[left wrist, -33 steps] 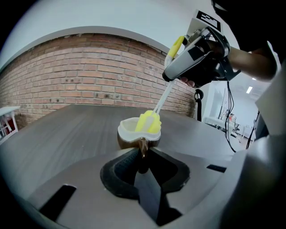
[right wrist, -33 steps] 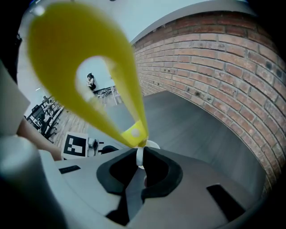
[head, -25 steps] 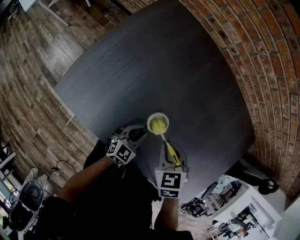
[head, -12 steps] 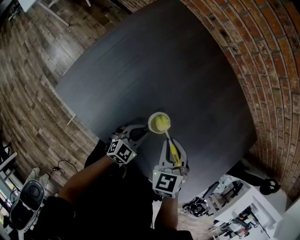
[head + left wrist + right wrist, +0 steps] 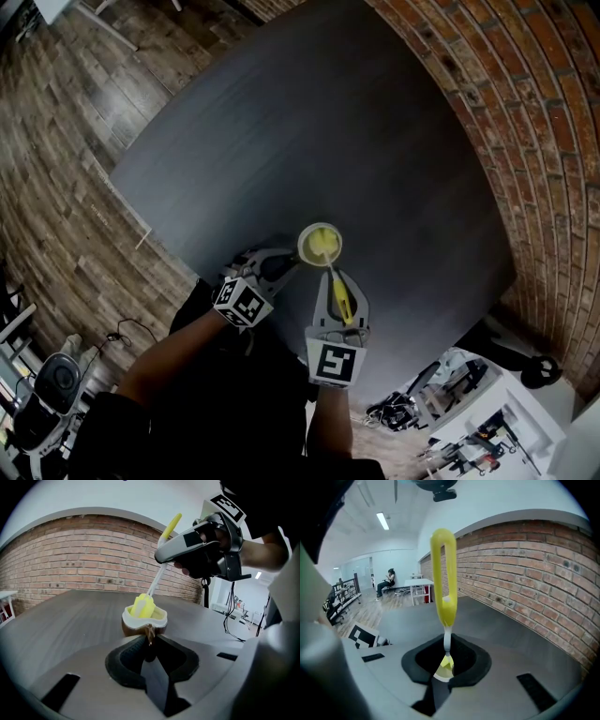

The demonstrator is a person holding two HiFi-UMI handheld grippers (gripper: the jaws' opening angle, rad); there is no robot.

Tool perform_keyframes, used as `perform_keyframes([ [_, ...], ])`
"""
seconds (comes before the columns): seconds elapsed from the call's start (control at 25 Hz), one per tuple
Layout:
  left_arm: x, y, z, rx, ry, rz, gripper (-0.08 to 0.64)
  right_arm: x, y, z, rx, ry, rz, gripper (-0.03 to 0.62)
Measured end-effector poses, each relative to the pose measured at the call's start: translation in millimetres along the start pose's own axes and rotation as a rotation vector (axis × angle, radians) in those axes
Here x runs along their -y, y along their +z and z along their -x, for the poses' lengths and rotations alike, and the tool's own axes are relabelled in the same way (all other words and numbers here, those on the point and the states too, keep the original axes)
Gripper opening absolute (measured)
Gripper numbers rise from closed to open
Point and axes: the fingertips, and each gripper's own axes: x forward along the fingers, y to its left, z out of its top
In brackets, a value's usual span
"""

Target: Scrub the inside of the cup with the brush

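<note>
Where the table [image 5: 309,122] nears the person, one cup [image 5: 320,245] is set, judged light and rigid, and it is pinched at its near wall by the left gripper [image 5: 288,264]. One brush [image 5: 342,300], thin and likely bendy, is clamped at the stem by the right gripper [image 5: 335,278], with its head inside the cup.

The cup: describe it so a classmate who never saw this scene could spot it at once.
Find the big dark grey table beside the brick wall. Near its edge closest to the person stands a small brown cup with a pale rim. It alone stands on the table, with a yellow brush dipping into it.
</note>
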Motion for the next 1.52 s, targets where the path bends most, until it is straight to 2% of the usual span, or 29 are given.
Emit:
perform_keyframes([
  [0.2,1.1,1.3,-0.4,0.001,-0.005,-0.002,0.083,-0.8,3.2,-2.6,0.02,0.014,-0.069,0.048],
  [0.52,0.9,1.6,0.6,0.003,-0.009,0.0,0.083,-8.7,7.7,-1.4,0.013,0.087,-0.078,0.048],
  [0.76,1.2,1.1,1.1,0.0,-0.011,0.001,0.083,-18.5,4.5,5.3,-0.04,0.193,-0.008,0.049],
  [1.0,0.1,0.6,0.3,-0.002,-0.016,0.0,0.083,-19.3,-7.4,13.3,-0.164,0.253,0.077,0.048],
  [1.28,1.1,0.0,1.3,-0.003,-0.02,0.003,0.083,-16.3,-16.0,20.2,-0.274,0.223,0.151,0.048],
  [1.52,1.2,-0.8,2.5,-0.001,-0.024,0.004,0.083,-7.3,-23.0,22.9,-0.338,0.124,0.296,0.048],
])
